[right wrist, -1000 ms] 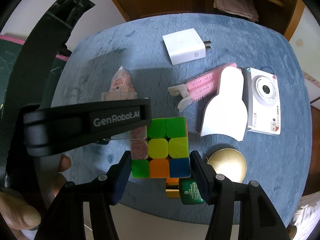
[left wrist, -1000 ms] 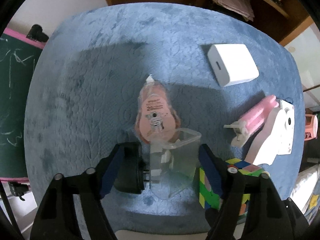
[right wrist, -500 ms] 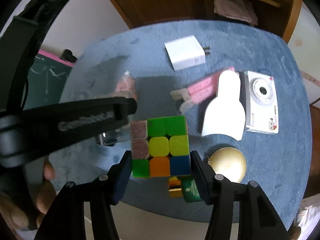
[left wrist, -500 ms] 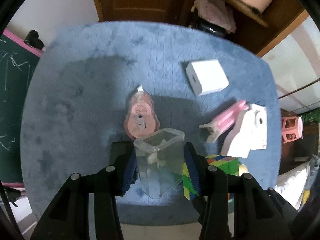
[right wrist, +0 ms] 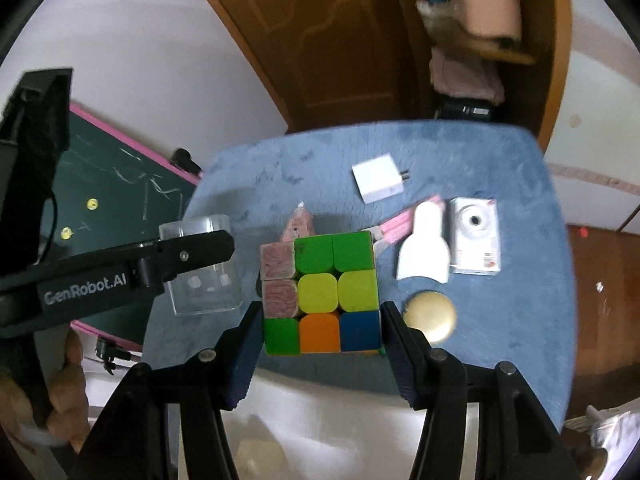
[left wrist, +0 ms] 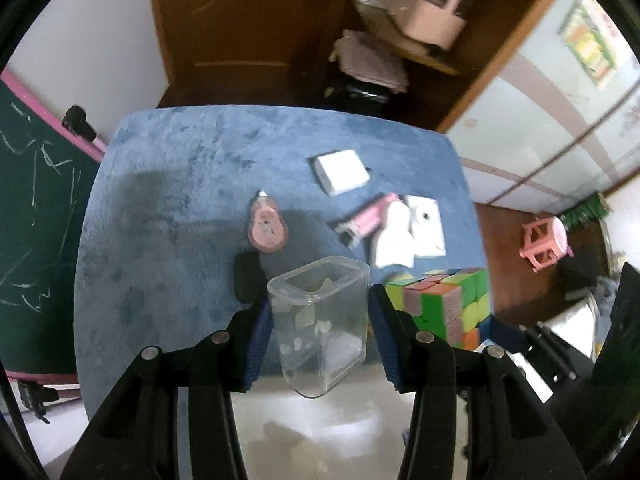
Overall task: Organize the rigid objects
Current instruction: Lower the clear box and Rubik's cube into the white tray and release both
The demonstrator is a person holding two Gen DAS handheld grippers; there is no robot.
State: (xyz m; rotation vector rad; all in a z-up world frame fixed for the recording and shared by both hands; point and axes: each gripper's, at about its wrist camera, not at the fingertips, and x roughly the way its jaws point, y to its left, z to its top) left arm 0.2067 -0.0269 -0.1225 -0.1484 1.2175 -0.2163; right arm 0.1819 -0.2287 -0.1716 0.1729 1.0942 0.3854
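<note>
One clear plastic box (left wrist: 320, 320) and one colour cube (right wrist: 320, 294) are up off the worktop. On it lie one white charger (right wrist: 380, 184) at 12 o'clock, one pink correction-tape dispenser (left wrist: 267, 229), one pink clip (left wrist: 366, 220), one white scraper (right wrist: 424, 252), one white toy camera (right wrist: 476, 240) at 3 o'clock, and one gold disc (right wrist: 431, 317).

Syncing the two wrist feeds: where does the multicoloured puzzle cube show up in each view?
Left wrist: multicoloured puzzle cube at lower right, beside the clear plastic container clamped in the left gripper.
Right wrist: cube at lower centre, clamped in the right gripper.
Shared landmark: white square charger block on the blue cloth, upper centre-right in the left view, above and right of the cube in the right view.
</note>
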